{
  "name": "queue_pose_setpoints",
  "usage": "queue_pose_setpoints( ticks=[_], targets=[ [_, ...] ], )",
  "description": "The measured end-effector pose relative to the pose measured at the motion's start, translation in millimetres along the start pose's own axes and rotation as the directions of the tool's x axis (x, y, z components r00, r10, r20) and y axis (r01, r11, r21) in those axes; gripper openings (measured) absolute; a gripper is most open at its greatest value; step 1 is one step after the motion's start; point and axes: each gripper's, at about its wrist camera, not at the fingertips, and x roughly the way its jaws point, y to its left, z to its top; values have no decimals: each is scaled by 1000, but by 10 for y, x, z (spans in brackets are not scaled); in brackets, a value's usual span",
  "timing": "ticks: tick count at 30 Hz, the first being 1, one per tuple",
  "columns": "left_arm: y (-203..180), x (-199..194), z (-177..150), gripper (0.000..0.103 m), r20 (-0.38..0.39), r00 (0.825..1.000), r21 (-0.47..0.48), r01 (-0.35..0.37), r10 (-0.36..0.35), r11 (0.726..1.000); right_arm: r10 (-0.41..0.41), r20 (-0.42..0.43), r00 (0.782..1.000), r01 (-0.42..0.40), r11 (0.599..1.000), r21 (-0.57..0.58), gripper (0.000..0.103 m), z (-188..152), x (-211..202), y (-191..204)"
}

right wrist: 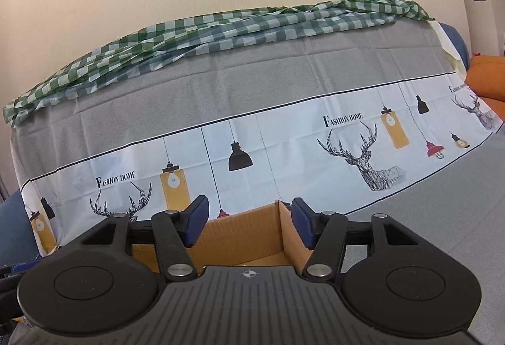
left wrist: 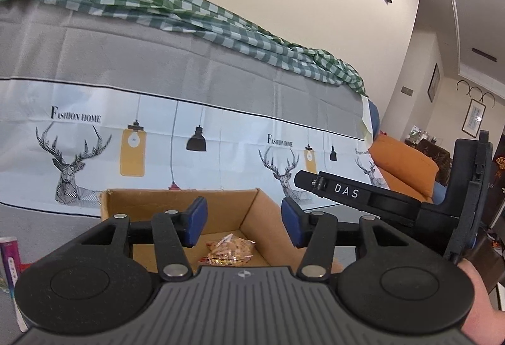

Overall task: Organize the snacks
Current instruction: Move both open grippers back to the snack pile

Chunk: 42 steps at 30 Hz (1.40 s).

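A: Item: snack packet (left wrist: 229,250), lying on the floor of the cardboard box (left wrist: 249,218), at six o'clock below my left claw (left wrist: 244,226). Light, crinkly, slippery film; contents look brittle. I'd pinch a bunched edge gently

B: Claws?

A: Left and right claw (right wrist: 249,226) both released, nothing between them. Packet's near side is hidden by the claw body; the label is unreadable

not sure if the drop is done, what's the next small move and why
Probably lift both open tools back from the cardboard box: the snack bag already lies inside, nothing sits between the left tool or right tool pads.
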Motion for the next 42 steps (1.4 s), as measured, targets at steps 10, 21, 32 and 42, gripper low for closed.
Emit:
queue_pose_setpoints(
  ticks=[10,21,32,42],
  targets=[
    [193,-246,13,46,5,996,50,-89,89,995,45,22,999,-45,999,18,64,-26,-31,324],
    [790,-605,406,35,-22,974,130,-220,224,967,178,27,984,-178,984,-9,64,-248,-244,962],
    [2186,-786,-38,34,-152,880,-119,-468,449,876,348,-71,935,-352,934,-60,41,-632,-282,1687],
    [2798,-770,-115,36,-251,837,-339,-547,487,765,425,-181,887,-458,857,-236,35,-1186,-113,2373]
  ],
)
